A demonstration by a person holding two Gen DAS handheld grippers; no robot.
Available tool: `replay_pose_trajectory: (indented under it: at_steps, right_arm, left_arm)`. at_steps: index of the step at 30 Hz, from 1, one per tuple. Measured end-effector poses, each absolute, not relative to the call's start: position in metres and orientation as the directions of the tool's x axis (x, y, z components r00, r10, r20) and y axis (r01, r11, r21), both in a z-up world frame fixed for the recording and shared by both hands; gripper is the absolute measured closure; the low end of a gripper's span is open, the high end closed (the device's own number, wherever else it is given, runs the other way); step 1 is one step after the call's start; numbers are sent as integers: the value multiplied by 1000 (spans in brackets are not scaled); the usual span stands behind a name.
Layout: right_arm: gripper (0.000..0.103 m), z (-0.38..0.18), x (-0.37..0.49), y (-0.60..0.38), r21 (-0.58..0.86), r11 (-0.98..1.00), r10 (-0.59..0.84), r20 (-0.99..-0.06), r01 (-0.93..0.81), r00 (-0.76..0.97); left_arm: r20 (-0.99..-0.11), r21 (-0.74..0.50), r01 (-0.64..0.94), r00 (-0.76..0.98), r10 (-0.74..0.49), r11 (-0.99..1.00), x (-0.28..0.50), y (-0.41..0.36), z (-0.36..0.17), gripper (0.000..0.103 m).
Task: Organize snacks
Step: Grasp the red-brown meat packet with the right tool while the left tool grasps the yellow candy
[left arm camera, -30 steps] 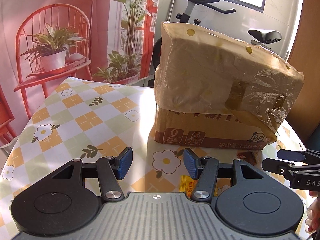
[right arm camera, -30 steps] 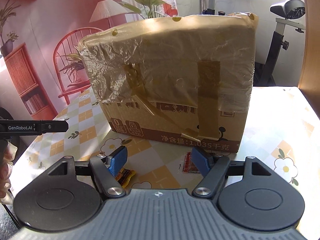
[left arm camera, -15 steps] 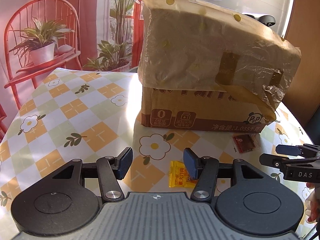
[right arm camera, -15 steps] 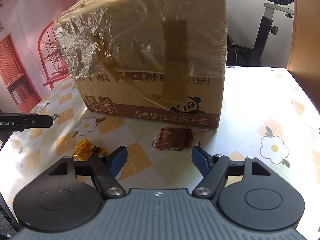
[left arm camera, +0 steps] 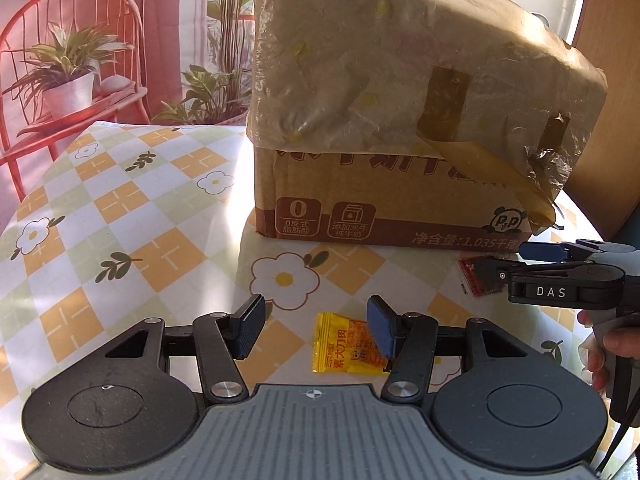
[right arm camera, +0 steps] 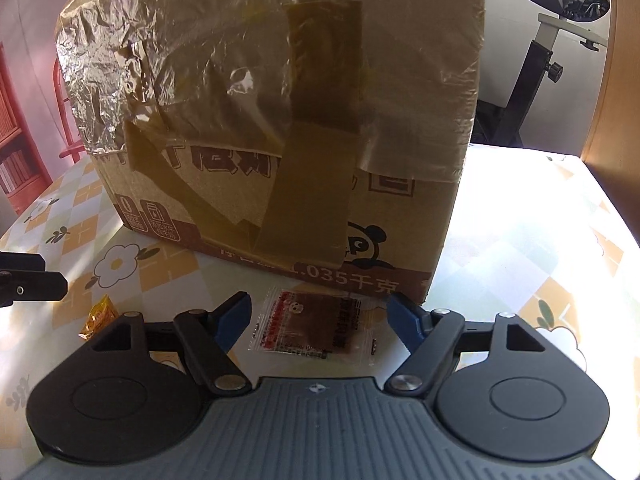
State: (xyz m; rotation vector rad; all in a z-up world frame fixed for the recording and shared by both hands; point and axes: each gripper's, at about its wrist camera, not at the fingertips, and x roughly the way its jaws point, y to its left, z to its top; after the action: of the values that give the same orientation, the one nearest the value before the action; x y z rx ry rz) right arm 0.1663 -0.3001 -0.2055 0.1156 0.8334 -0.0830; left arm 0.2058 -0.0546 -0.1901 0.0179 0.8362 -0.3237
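A yellow snack packet [left arm camera: 345, 343] lies flat on the tablecloth. My left gripper [left arm camera: 316, 330] is open just above it, the right finger overlapping its right end. A clear packet with a red label and dark snack [right arm camera: 316, 326] lies in front of the cardboard box [right arm camera: 280, 120]. My right gripper [right arm camera: 320, 316] is open and straddles this packet. The right gripper also shows in the left wrist view [left arm camera: 520, 260], over the red packet [left arm camera: 472, 278]. The yellow packet shows in the right wrist view [right arm camera: 98, 314] at left.
The large taped cardboard box [left arm camera: 400, 120] stands on the flowered tablecloth [left arm camera: 120, 220], close behind both packets. A red chair with a potted plant [left arm camera: 68, 80] is beyond the table's left side. An exercise bike [right arm camera: 560, 40] stands behind at right.
Both grippers have moved forward and lower toward the table. The yellow packet now sits between the left fingers, and the red-label packet between the right fingers. Both stay open.
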Motion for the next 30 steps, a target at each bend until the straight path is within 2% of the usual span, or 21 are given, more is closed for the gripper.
replay_pose_trajectory:
  at_steps: [6, 20, 30]
  right_arm:
    - [24, -219, 175, -309, 122, 986, 23, -779, 115, 626]
    - [24, -214, 144, -289, 258, 965, 183, -767, 34, 615]
    - [26, -209, 145, -297, 63, 996, 84, -787, -57, 611]
  left_arm:
    - [-740, -98, 296, 617, -269, 950, 206, -57, -193, 44]
    - [-744, -96, 300, 612, -269, 949, 200, -55, -193, 45]
    - [-750, -120, 282, 603, -273, 952, 199, -51, -198, 45]
